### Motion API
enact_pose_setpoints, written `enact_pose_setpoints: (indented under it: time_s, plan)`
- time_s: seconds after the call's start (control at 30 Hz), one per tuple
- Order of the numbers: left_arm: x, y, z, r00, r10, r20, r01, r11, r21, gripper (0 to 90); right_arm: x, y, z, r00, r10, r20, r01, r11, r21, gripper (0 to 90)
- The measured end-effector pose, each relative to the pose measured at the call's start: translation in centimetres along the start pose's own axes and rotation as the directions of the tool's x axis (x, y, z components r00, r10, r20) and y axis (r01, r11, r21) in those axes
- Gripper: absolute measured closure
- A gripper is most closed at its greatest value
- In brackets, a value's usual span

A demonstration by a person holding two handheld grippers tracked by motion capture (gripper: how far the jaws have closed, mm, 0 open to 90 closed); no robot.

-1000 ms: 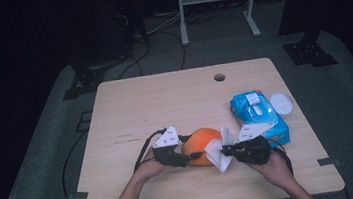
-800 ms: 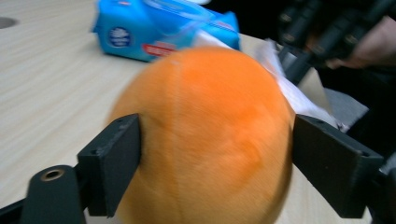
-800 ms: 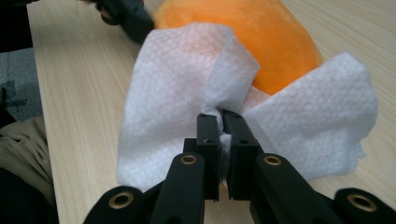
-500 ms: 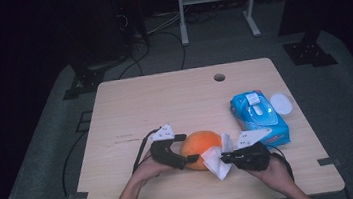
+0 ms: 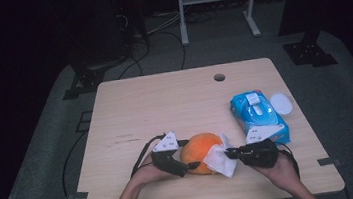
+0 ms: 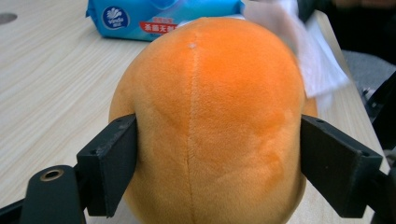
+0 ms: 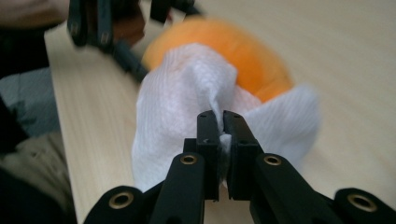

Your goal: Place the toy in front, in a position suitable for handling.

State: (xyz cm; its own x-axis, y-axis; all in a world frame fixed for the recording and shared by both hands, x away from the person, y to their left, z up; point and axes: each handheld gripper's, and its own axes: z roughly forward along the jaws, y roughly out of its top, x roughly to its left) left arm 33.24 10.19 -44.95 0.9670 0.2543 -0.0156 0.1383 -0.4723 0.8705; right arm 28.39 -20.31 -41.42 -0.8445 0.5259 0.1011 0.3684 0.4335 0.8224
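**Orange plush toy clamped on one side, wiped from the other**

The orange plush toy lies near the front edge of the wooden table, between the two grippers. The left gripper reaches it from the left, and its jaws stand wide apart, one on each flank of the toy. In the left gripper view the toy bulges up between the two black jaws, whose inner faces rest against the plush; these jaws have just been closing in a little, with the toy between them.

The right gripper comes in from the right. Its jaws are pinched tight together on a fold of a white wipe, which hangs against the right side of the toy. In the right gripper view the wipe spreads out just ahead of the jaw tips, draped over the near side of the toy, with the left gripper blurred beyond it.

A blue pack of wipes lies behind the right hand, near the table's right edge, with a white round lid just beside it.
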Motion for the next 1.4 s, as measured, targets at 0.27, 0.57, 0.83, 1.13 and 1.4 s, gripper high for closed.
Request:
enact_pose_setpoints:
  time_s: [0.27,0.57,0.83,1.13,1.4]
  plan:
    - [-1.0,0.4,0.5,0.9982,0.054,-0.026,-0.053,0.9977,0.042,16.5,1.8,3.1,3.0,0.9941,-0.107,0.018,0.107,0.994,-0.014,84.7]
    - [-0.5,-0.2,0.3,0.9999,0.009,-0.014,-0.008,0.9999,0.009,16.5,-0.4,0.2,1.7,0.9962,-0.047,0.074,0.044,0.998,0.034,84.7]
    - [0.1,-0.5,0.3,0.9987,-0.048,-0.015,0.048,0.9988,-0.002,16.3,1.1,0.6,1.8,0.9969,-0.077,0.019,0.077,0.997,-0.008,84.6]
    - [0.7,-0.9,-0.1,0.9975,-0.068,0.018,0.068,0.9977,-0.005,16.1,-1.2,-0.7,1.9,0.9982,-0.002,0.060,0.002,1.000,0.010,84.6]
    - [0.6,-0.8,0.1,0.9972,-0.074,0.009,0.074,0.9972,-0.012,14.0,-0.4,-0.3,1.9,0.9999,0.011,-0.001,-0.012,0.999,-0.044,84.4]
